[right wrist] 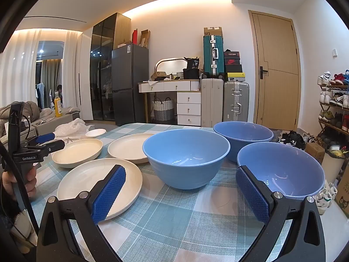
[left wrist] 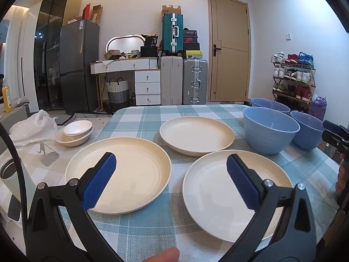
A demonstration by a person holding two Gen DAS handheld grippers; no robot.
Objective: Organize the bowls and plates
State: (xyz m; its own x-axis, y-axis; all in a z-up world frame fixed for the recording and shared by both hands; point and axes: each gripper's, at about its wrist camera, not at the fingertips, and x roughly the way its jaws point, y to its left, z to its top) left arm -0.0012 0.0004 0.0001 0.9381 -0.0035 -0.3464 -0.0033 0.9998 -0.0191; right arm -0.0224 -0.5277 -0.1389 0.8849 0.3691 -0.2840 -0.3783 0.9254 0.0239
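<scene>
Three cream plates lie apart on the checked tablecloth: a left plate (left wrist: 122,172), a far plate (left wrist: 196,137) and a near right plate (left wrist: 220,190). Three blue bowls stand to the right: a middle bowl (right wrist: 185,155), a far bowl (right wrist: 244,135) and a near right bowl (right wrist: 283,170). My left gripper (left wrist: 171,181) is open and empty, held above the gap between the left and near right plates. My right gripper (right wrist: 181,190) is open and empty, in front of the middle bowl. The left gripper also shows in the right wrist view (right wrist: 47,142).
Small stacked cream bowls (left wrist: 75,132), a white plastic bag (left wrist: 32,126), a metal stand (left wrist: 47,154) and a steel cup (left wrist: 9,172) sit on the table's left side. The table edge runs close on the right, with shoes and boxes on the floor beyond.
</scene>
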